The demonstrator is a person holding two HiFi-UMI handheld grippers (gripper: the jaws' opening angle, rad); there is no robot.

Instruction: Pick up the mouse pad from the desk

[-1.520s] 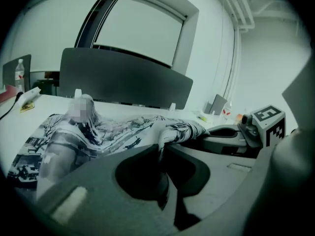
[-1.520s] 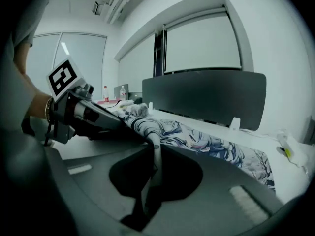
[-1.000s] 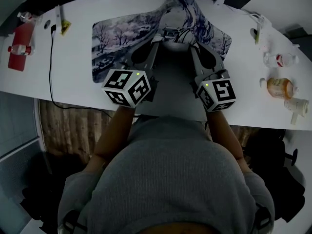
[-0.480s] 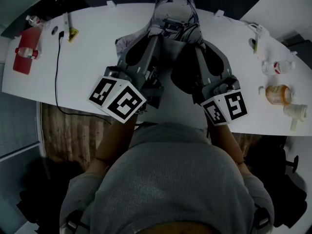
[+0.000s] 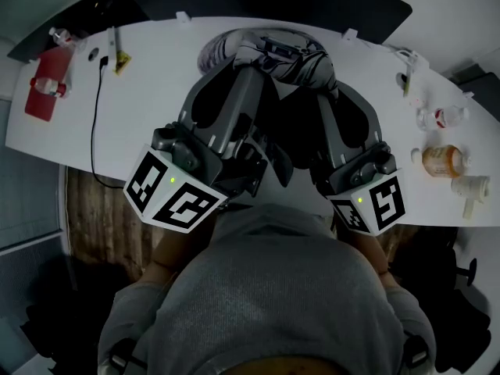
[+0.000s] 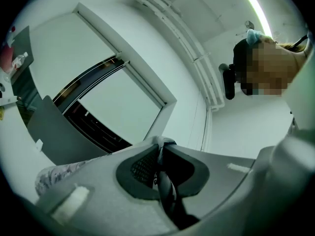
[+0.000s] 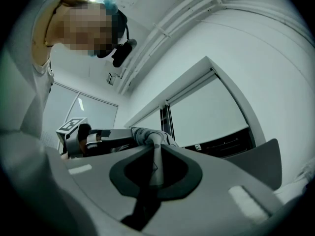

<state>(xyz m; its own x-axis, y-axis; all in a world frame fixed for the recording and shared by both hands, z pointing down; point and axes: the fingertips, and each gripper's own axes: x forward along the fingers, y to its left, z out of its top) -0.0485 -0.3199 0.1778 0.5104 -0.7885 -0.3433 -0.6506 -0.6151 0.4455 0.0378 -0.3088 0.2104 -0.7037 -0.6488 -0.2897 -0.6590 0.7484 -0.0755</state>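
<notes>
Left tool (image 6: pixel 160 146): clamped on mouse pad (image 5: pixel 226 47) | right tool (image 7: pixel 153 140): likewise (pad bunched up)

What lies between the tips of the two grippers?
The bunched mouse pad spans from the left gripper to the right gripper, clamped by both; the head view shows it.

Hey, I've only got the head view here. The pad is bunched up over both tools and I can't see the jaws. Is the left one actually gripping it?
Observer: Yes. In the left gripper view, the left tool has its jaws shut on an edge of the mouse pad.
Operator: And the right one?
Observer: The right gripper view shows the right tool shut on a fold of the pad too.
Operator: Which way do they face?
Observer: Tilted up. Both gripper views look toward a window.
</notes>
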